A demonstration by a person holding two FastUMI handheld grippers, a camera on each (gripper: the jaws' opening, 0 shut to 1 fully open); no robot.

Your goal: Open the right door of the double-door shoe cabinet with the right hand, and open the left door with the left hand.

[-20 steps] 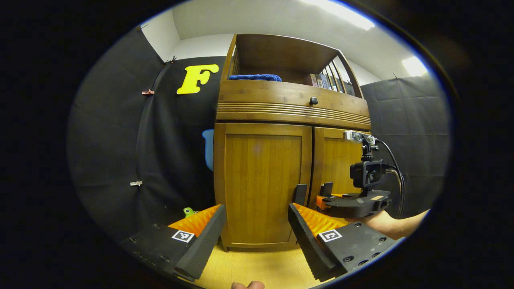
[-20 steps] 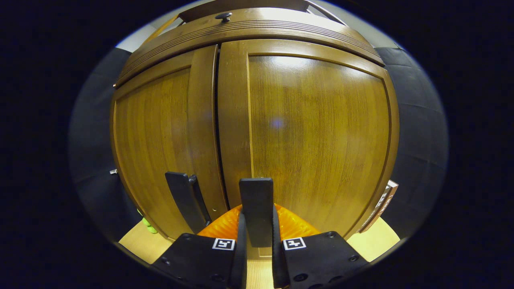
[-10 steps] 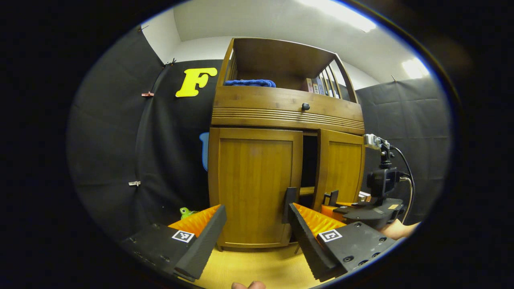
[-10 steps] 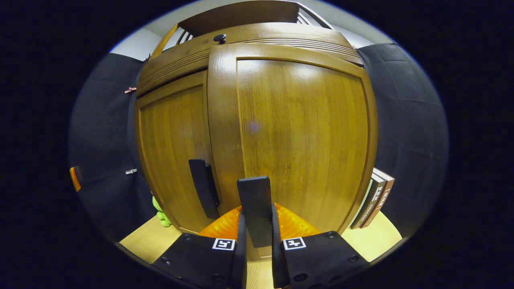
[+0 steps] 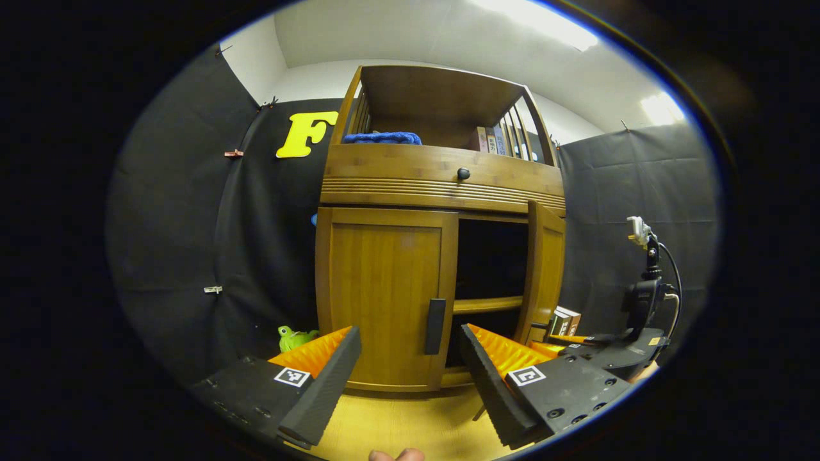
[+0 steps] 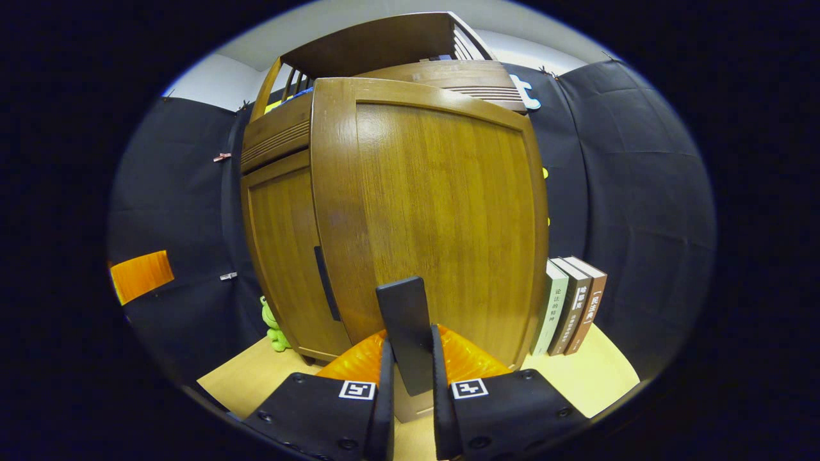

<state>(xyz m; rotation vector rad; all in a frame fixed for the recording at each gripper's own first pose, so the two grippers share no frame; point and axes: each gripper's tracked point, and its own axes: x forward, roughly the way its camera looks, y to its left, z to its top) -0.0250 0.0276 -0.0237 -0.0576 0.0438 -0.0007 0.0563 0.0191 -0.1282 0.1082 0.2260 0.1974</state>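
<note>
Gripping dark handle (image 6: 406, 333) of right door (image 6: 442, 218), right gripper (image 6: 410, 390) has both fingers clamped on it; door swung wide off cabinet (image 5: 442, 176). Left gripper (image 5: 410, 378) spread open, apart from closed left door (image 5: 383, 294), its handle (image 5: 435, 325) untouched. Books (image 6: 570, 314) beside cabinet.
</note>
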